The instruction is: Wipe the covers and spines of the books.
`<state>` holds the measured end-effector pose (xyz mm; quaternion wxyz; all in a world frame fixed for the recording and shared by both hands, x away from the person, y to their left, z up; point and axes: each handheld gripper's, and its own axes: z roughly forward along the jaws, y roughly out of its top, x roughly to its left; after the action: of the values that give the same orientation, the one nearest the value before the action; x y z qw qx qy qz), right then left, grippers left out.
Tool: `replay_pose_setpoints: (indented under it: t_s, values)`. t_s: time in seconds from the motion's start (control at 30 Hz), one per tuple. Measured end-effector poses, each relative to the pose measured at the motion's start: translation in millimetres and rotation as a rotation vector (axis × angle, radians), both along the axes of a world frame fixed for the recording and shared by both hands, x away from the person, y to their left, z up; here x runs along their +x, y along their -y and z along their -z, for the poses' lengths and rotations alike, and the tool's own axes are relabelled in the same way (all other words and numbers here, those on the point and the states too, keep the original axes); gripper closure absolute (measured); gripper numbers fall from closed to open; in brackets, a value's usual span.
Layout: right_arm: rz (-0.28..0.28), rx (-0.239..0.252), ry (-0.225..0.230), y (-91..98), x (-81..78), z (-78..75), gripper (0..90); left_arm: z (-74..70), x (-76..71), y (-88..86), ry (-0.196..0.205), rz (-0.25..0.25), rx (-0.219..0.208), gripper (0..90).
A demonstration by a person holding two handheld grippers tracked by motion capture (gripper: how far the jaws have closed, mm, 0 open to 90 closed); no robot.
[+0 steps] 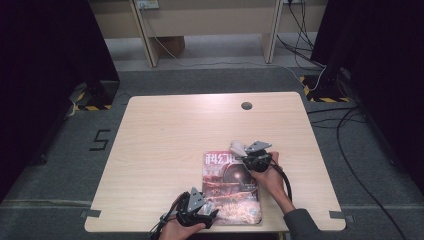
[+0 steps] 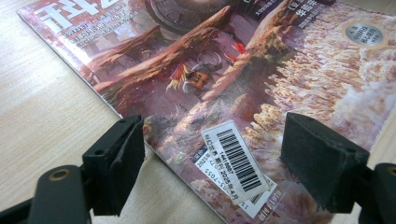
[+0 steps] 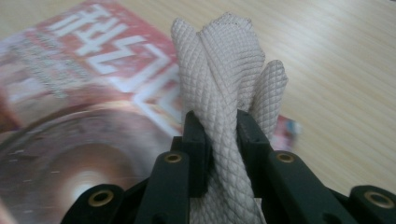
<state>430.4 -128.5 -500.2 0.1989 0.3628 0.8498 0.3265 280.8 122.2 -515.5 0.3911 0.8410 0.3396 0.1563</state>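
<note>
Holding a bunched cream cloth (image 3: 229, 70) in my right gripper (image 3: 221, 122): jaws pinched tight on it, waffle-weave fabric squeezed between the pads and sticking up above them at centre of the right gripper view. In the high view that gripper (image 1: 248, 156) sits centre-right of the frame, over the top right corner of the magazine (image 1: 231, 187), w/ the cloth (image 1: 238, 147) poking out toward upper left of it.

Magazine lies flat on the wooden table (image 1: 170, 135), lower centre of the high view, near the front edge. Reddish cover, big white characters along its top.

My left gripper (image 1: 202, 214) is at the bottom of the high view, at the mag's lower left corner. In the left gripper view its jaws are spread wide, one pad at lower left, the other at lower right, nothing pinched. Btwn them I see the magazine (image 2: 224, 79) corner w/ a white barcode sticker (image 2: 236, 159). Left pad sits just at the mag's edge; can't tell if it touches. A pale patch shows under that corner, bottom centre; can't tell what it is.
</note>
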Motion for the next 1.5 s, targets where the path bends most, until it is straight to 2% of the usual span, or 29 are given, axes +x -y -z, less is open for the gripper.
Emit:
replay_pose_setpoints:
  t_s: [0.03, 0.07, 0.13, 0.17, 0.2, 0.23, 0.3, 0.43, 0.53, 0.6, 0.67, 0.77, 0.8, 0.87, 0.9, 0.97, 1.0, 1.03, 1.07, 1.13, 1.27, 1.33, 1.37, 1.5]
  values:
    - [0.0, 0.0, 0.0, 0.0, 0.0, 0.0, 77.0, 0.0, 0.0, 0.0, 0.0, 0.0, 0.0, 20.9]
    - [-0.008, -0.023, 0.016, -3.4, 0.8, -0.2, 76.8, 0.0, -0.2, 0.1, 0.001, -0.002, 0.001, 20.9]
    - [0.008, -0.026, 0.025, -2.1, 3.4, 0.2, 76.8, 0.0, -0.4, 0.2, 0.002, -0.002, 0.001, 20.9]
    - [0.059, -0.058, 0.055, 6.0, 11.0, 0.7, 76.9, 0.0, -0.4, 0.2, 0.002, -0.002, 0.001, 20.9]
    - [0.059, -0.058, 0.055, 6.0, 11.0, 0.7, 76.9, 0.1, -0.3, 0.1, 0.002, -0.002, 0.001, 20.9]
    - [0.114, -0.02, 0.044, 18.2, 17.0, 1.4, 76.9, 0.1, 0.1, -0.1, 0.0, 0.001, -0.001, 20.9]
    - [0.142, -0.01, 0.041, 24.5, 17.9, 1.7, 77.1, 0.1, 0.2, -0.1, -0.001, 0.002, -0.002, 20.9]
    - [0.131, -0.03, 0.044, 20.4, 14.4, 0.9, 77.9, 0.0, 0.1, 0.0, 0.0, 0.001, 0.0, 20.9]
    - [0.045, -0.005, 0.012, 5.0, 3.1, 0.7, 78.0, 0.1, 0.2, -0.1, 0.0, 0.001, 0.0, 20.9]
    - [0.015, -0.038, 0.033, -2.2, 1.4, 0.3, 77.8, 0.0, 0.0, 0.0, 0.002, 0.001, 0.001, 20.9]
    - [0.033, -0.031, 0.039, -1.5, 5.5, 1.1, 77.7, 0.0, -0.2, 0.1, 0.003, 0.0, 0.001, 20.9]
    - [0.092, -0.037, 0.061, 9.1, 14.5, 2.1, 77.7, 0.1, -0.3, 0.1, 0.003, 0.0, 0.001, 20.9]
    - [0.114, -0.025, 0.053, 12.9, 15.6, 2.2, 77.6, 0.1, 0.0, 0.0, 0.001, 0.001, -0.001, 20.9]
    - [0.124, -0.016, 0.049, 16.0, 15.2, 2.3, 77.8, 0.1, 0.6, -0.2, -0.003, 0.003, -0.002, 20.9]
    - [0.125, -0.026, 0.052, 14.3, 13.8, 2.1, 77.9, 0.1, 0.6, -0.2, -0.003, 0.003, -0.002, 20.8]
    - [0.12, -0.034, 0.049, 11.6, 11.9, 1.6, 78.0, 0.1, 0.6, -0.2, -0.003, 0.002, -0.001, 20.7]
    - [0.08, -0.028, 0.043, 5.8, 7.9, 1.5, 78.0, 0.1, 0.6, -0.2, -0.002, 0.002, 0.0, 20.6]
    - [0.08, -0.028, 0.043, 5.8, 7.9, 1.5, 78.0, 0.1, 0.6, -0.2, -0.002, 0.002, 0.0, 20.5]
    - [0.039, -0.023, 0.037, -4.1, 2.6, 1.5, 78.0, 0.2, 0.8, -0.1, -0.002, 0.001, -0.001, 20.4]
    - [0.0, 0.006, 0.019, -15.3, -2.2, 2.3, 78.0, 0.0, 0.7, -0.1, -0.002, 0.002, 0.002, 20.3]
    - [-0.071, 0.015, 0.008, -35.7, -10.0, 2.5, 78.0, 0.1, 0.7, -0.2, -0.001, 0.002, 0.001, 20.3]
    - [-0.079, 0.02, 0.004, -39.6, -11.9, 2.7, 78.0, 0.1, 0.7, -0.2, -0.001, 0.002, 0.0, 20.3]
    - [-0.096, 0.006, 0.014, -45.3, -12.5, 2.5, 77.9, 0.3, 0.8, -0.2, -0.001, 0.003, -0.001, 20.2]
    - [-0.096, 0.007, 0.01, -50.6, -6.9, 2.3, 77.6, 0.8, 1.4, -0.3, -0.003, -0.002, -0.006, 19.6]
